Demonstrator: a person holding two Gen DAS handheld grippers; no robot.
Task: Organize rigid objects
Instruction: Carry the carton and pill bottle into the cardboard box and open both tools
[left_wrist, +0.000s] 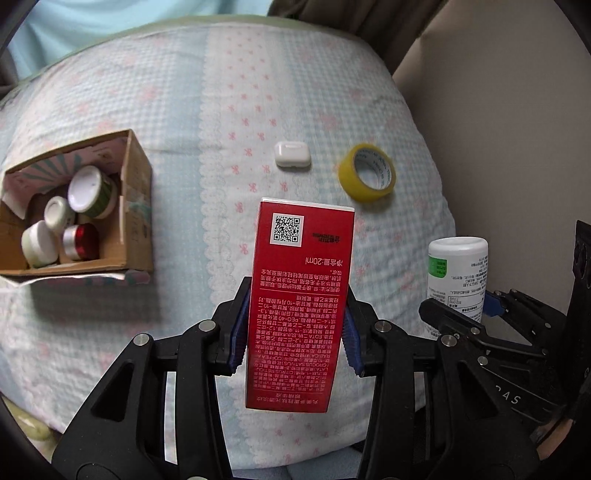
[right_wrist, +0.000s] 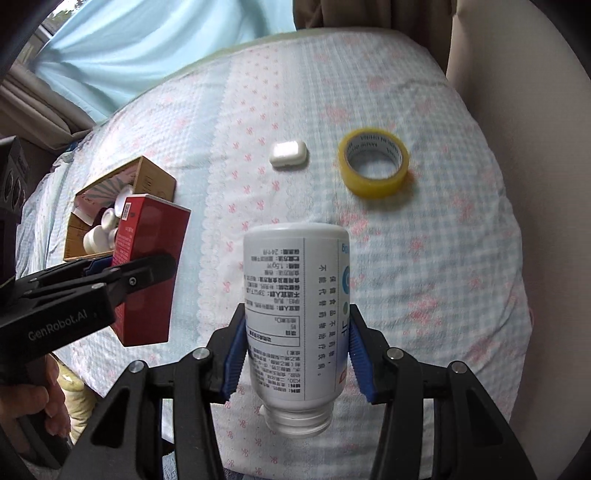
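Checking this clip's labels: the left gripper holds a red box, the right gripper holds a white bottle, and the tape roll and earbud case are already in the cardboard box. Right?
Not quite. The tape roll and earbud case still lie on the bedspread, outside the cardboard box, as the right wrist view shows. The rest holds: left gripper holds the red box, right gripper the white bottle.

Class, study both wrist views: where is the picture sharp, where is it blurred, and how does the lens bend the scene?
Left wrist view: the red box print is crisp; the white bottle at the edge looks soft. Right wrist view: the bottle's label reads sharply; the tape roll is slightly smeared. Both: fisheye bulges the bedspread; dark corners.
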